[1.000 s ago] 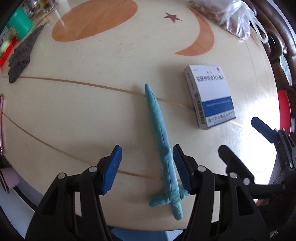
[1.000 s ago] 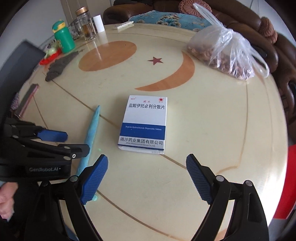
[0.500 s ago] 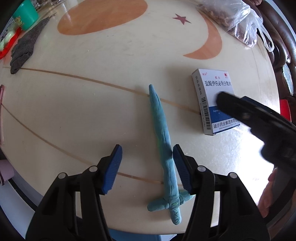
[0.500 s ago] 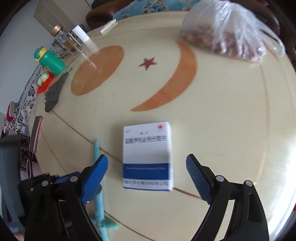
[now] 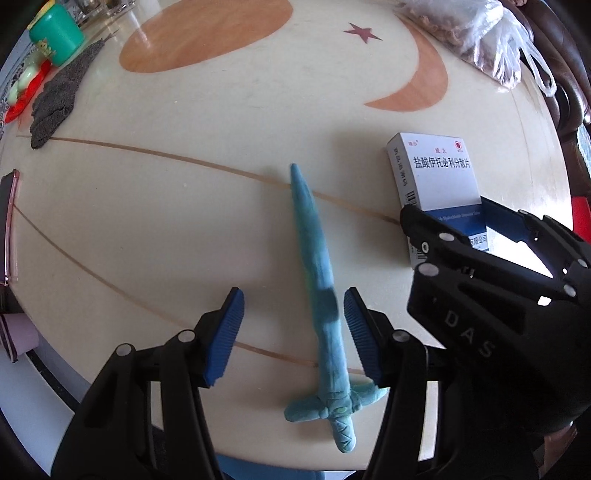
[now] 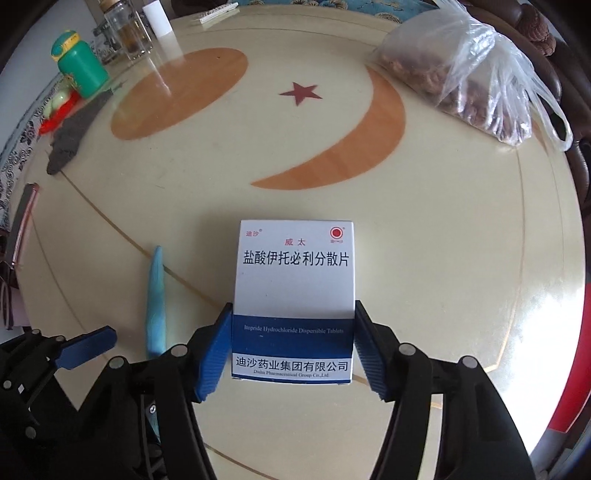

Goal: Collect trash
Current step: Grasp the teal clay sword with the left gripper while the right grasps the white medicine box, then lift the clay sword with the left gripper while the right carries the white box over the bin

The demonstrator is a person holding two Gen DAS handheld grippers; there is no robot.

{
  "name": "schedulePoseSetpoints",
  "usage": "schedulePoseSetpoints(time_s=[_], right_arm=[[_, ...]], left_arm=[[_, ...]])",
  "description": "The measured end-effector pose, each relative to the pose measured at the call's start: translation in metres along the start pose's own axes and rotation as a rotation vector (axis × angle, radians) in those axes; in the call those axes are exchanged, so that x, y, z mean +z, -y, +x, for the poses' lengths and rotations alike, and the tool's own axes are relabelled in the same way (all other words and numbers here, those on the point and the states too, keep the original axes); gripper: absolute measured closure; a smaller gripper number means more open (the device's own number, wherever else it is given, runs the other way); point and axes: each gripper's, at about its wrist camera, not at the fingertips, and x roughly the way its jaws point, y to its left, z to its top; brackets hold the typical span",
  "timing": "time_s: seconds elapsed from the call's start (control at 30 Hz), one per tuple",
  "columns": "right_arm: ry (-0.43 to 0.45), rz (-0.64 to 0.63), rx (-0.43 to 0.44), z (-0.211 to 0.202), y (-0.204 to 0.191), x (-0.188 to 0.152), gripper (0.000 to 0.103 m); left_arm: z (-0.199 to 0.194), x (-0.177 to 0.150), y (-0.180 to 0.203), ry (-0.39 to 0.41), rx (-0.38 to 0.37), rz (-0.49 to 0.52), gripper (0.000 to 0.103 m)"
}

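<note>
A white and blue medicine box point(image 6: 295, 291) lies flat on the round cream table point(image 6: 443, 240). My right gripper point(image 6: 291, 347) straddles its near end, and both blue pads touch or nearly touch its sides. The box also shows in the left wrist view point(image 5: 436, 184), partly hidden by the right gripper point(image 5: 476, 236). A blue clay sword point(image 5: 317, 280) lies on the table, point away from me. My left gripper point(image 5: 293, 332) is open above it, the blade near the right pad. The sword's blade shows in the right wrist view point(image 6: 156, 299).
A plastic bag of nuts point(image 6: 461, 70) sits at the far right. A grey cloth point(image 6: 72, 133), a green container point(image 6: 77, 64), glass jars point(image 6: 125, 29) and a red item lie at the far left. A phone point(image 5: 5, 221) lies at the left edge.
My right gripper has moved forward over the box and closed from wide open to its sides. My left gripper has stayed open over the sword.
</note>
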Motion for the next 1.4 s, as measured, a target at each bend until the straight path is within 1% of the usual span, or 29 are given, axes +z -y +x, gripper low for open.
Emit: schedulePoseSetpoints(time_s=[0.07,0.13,0.17,0.2,0.27,0.33,0.37,0.43,0.53,0.57,0.63,0.77,0.83,1.0,1.1,1.13,1.2,1.27,1.4], right_arm=[[-0.001,0.002,-0.005,-0.001,0.003,-0.004,0.042],[-0.002,0.017,-0.004,-0.002,0.015,-0.010,0.043],[-0.002,0.034,0.000,-0.004,0.022,-0.013,0.043],[-0.003,0.047,-0.003,-0.005,0.028,-0.016,0.043],[-0.003,0.079,-0.003,-0.007,0.043,-0.023,0.043],[-0.002,0.101,-0.008,-0.010,0.056,-0.029,0.043],[0.001,0.111,-0.008,-0.012,0.061,-0.033,0.043],[0.010,0.122,0.001,-0.017,0.066,-0.039,0.043],[0.022,0.120,0.005,-0.024,0.071,-0.046,0.043],[0.024,0.119,0.010,-0.025,0.071,-0.048,0.043],[0.028,0.118,0.014,-0.029,0.073,-0.054,0.043],[0.035,0.115,0.010,-0.036,0.071,-0.060,0.043],[0.041,0.117,0.007,-0.040,0.070,-0.063,0.043],[0.058,0.125,-0.002,-0.055,0.067,-0.073,0.043],[0.075,0.126,-0.004,-0.068,0.063,-0.081,0.043],[0.082,0.122,-0.009,-0.073,0.062,-0.084,0.043],[0.104,0.115,-0.017,-0.088,0.057,-0.095,0.043],[0.119,0.111,-0.010,-0.101,0.052,-0.106,0.043],[0.161,0.095,-0.018,-0.131,0.037,-0.132,0.043]], left_arm=[[0.000,-0.001,0.008,-0.004,-0.003,0.010,0.047],[0.000,-0.001,0.018,-0.003,0.007,0.029,0.052],[-0.001,-0.002,0.023,0.000,0.012,0.038,0.059],[0.002,0.003,0.030,-0.003,0.008,0.042,0.063],[0.001,0.003,0.036,-0.005,0.005,0.050,0.070],[0.001,0.001,0.042,0.000,0.020,0.065,0.075],[0.002,0.005,0.040,0.003,0.027,0.067,0.085],[0.001,0.005,0.043,-0.004,0.003,0.074,0.086],[0.002,0.003,0.050,-0.008,0.002,0.107,0.087],[0.004,0.009,0.053,-0.011,-0.002,0.117,0.087],[0.005,0.006,0.062,-0.019,-0.023,0.133,0.087],[-0.005,0.002,0.066,0.017,-0.019,0.167,0.087],[-0.014,-0.013,0.070,0.036,-0.024,0.181,0.087],[-0.037,-0.023,0.074,0.091,-0.035,0.216,0.087],[-0.051,-0.030,0.063,0.131,-0.035,0.246,0.087],[-0.058,-0.043,0.053,0.139,-0.037,0.255,0.087],[-0.072,-0.052,0.050,0.160,-0.044,0.281,0.087],[-0.083,-0.054,0.045,0.179,-0.043,0.303,0.087],[-0.100,-0.085,0.031,0.224,-0.037,0.347,0.087]])
